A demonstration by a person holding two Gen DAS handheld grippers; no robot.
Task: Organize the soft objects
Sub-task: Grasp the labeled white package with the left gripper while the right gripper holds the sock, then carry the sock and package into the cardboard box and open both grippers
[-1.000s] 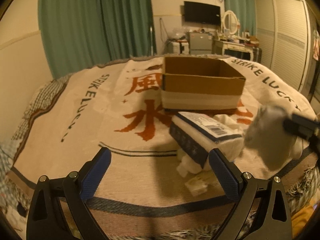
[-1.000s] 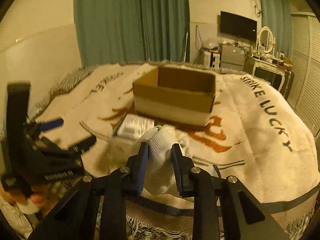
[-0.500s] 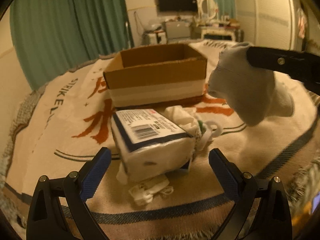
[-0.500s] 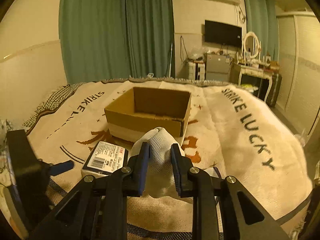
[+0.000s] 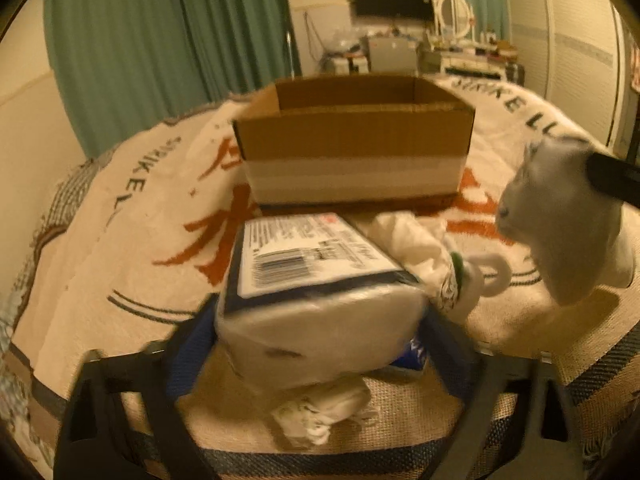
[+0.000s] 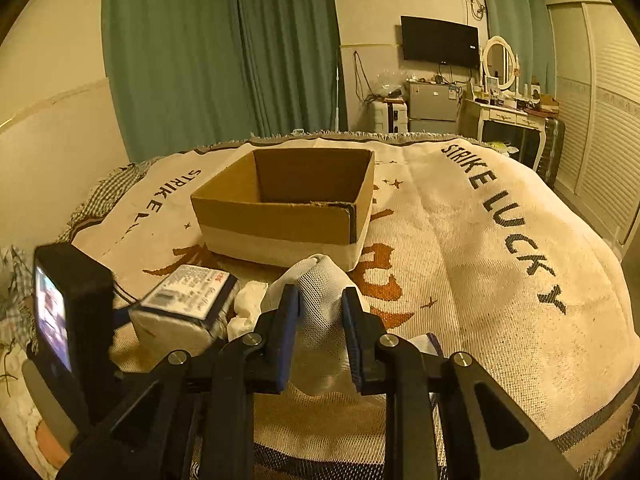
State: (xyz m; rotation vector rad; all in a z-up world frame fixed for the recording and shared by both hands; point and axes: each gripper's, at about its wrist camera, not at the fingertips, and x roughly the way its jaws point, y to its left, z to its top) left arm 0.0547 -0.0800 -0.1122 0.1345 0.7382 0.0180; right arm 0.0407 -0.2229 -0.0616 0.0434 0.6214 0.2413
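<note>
A home bedroom: blanket-covered bed (image 6: 500,280), green curtains (image 6: 224,52), wall television (image 6: 439,41), vanity mirror (image 6: 499,62), louvred wardrobe (image 6: 600,128)

Brown box (image 6: 280,216) (white band), teal curtains (image 6: 224,52).

**Rig appearance**

Right gripper (image 6: 318,334): black angular frame, triangular cut-outs, silver screw heads at pivots, blue ribbed finger pads (image 6: 287,334). Left gripper (image 5: 320,354): same black frame, blue pads, blurred. A small lit screen sits on its black housing.
</note>
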